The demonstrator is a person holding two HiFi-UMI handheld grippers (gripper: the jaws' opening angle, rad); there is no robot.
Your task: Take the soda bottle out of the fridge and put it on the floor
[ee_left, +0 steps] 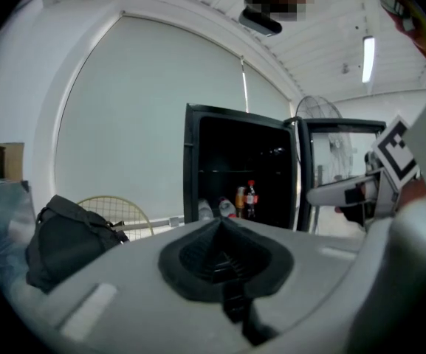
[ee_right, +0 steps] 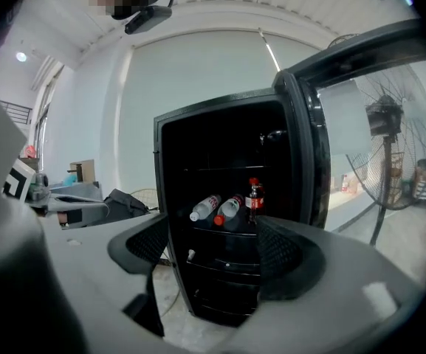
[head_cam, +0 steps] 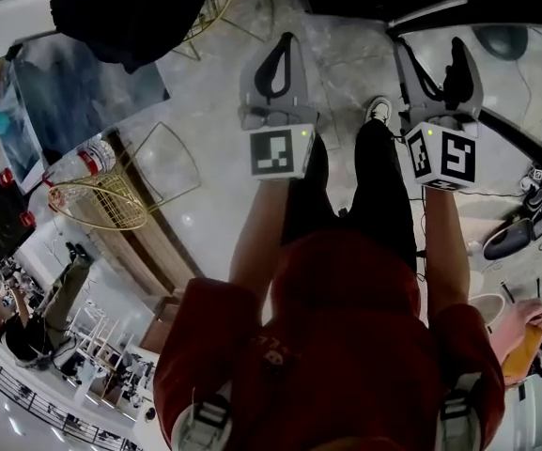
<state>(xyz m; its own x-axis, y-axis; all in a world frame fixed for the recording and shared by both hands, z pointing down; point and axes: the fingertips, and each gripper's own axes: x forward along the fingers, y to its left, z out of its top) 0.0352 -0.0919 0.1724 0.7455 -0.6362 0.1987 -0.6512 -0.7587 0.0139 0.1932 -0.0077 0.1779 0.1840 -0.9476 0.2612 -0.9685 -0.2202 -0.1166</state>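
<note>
The black fridge [ee_right: 170, 198] stands open ahead of me, its door [ee_right: 308, 124] swung to the right. A soda bottle [ee_right: 255, 198] with a red cap and red label stands upright on a middle shelf; the left gripper view shows the soda bottle [ee_left: 251, 198] too, far off. My right gripper [ee_right: 216, 249] is open and empty, well short of the fridge. My left gripper [ee_left: 220, 231] is shut on nothing, its pads pressed together. In the head view the left gripper [head_cam: 280, 54] and the right gripper [head_cam: 437, 64] are held side by side above the floor.
Two water bottles [ee_right: 216, 207] lie next to the soda, and an orange bottle [ee_left: 240, 200] stands by it. A black bag [ee_left: 69, 242] and a gold wire chair [head_cam: 111, 200] are at the left. A pedestal fan [ee_right: 393, 139] stands to the right. Shoes and cables [head_cam: 510, 238] lie on the right floor.
</note>
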